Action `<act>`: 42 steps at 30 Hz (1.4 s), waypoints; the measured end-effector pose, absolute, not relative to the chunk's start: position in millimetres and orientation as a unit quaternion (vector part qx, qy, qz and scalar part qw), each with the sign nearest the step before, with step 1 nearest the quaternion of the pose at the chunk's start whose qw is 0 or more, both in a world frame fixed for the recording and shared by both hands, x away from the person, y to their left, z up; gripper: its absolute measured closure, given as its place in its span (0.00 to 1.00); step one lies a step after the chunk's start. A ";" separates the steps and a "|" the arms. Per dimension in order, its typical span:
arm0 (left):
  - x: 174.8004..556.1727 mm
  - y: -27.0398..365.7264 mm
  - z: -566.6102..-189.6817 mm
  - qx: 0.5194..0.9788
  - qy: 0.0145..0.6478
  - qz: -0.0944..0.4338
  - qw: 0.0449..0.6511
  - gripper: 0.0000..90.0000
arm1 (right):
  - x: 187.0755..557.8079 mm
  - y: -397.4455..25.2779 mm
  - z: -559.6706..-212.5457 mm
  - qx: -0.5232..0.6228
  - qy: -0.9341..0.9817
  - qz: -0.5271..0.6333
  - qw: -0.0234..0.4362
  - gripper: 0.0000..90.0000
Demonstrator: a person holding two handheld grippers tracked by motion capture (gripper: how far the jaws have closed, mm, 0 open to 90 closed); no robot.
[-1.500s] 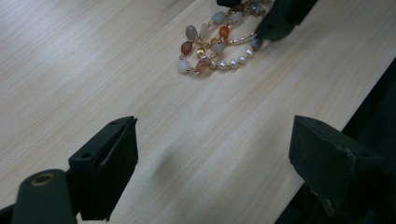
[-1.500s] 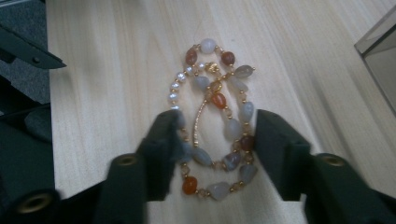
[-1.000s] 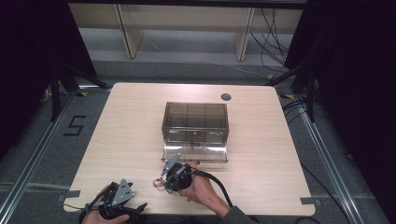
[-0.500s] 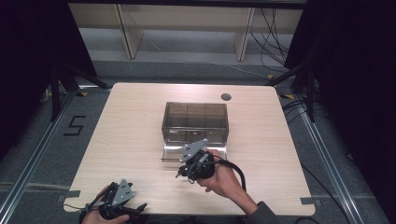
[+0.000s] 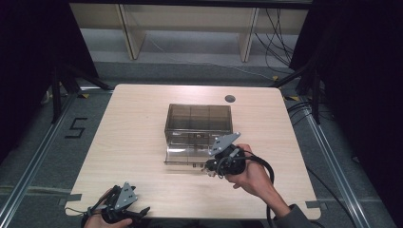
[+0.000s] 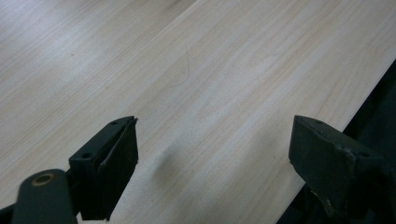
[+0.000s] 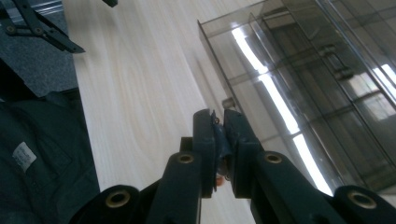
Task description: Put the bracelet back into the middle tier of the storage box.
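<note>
Right hand-held gripper point(image 7: 219, 140) is clenched on a small blue piece point(image 7: 223, 147), poised at the open front of the smoky compartment box point(image 5: 198, 124), drop-off not yet made. Left hand-held gripper point(image 6: 210, 154) idles, jaws apart, over the table point(image 5: 138, 128) near its edge.

A pale wood table point(image 5: 142, 123) on a grey floor point(image 5: 38, 142), dark all around.

Beyond the table's far edge stand light shelf uprights point(image 5: 128, 33) with black cables point(image 5: 280, 38) trailing down. A round grommet point(image 5: 230, 99) sits near the far edge. Metal rails point(image 5: 28, 175) flank the table; a "5" point(image 5: 76, 128) is taped on the floor.
</note>
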State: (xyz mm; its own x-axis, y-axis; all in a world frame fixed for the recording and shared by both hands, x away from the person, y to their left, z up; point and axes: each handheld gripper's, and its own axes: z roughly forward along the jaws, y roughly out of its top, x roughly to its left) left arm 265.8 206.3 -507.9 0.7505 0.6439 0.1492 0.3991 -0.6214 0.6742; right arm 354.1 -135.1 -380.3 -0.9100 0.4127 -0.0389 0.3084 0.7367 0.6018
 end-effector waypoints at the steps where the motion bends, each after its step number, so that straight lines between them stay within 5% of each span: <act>1: 266.0 206.7 -507.5 0.880 0.296 0.193 0.317 0.17 | 355.1 -137.6 -379.4 0.190 0.929 0.305 0.088 0.94; 42: 265.8 205.8 -508.2 0.881 0.295 0.191 0.317 0.17 | 398.6 -166.2 -339.3 0.209 0.943 0.239 0.099 0.94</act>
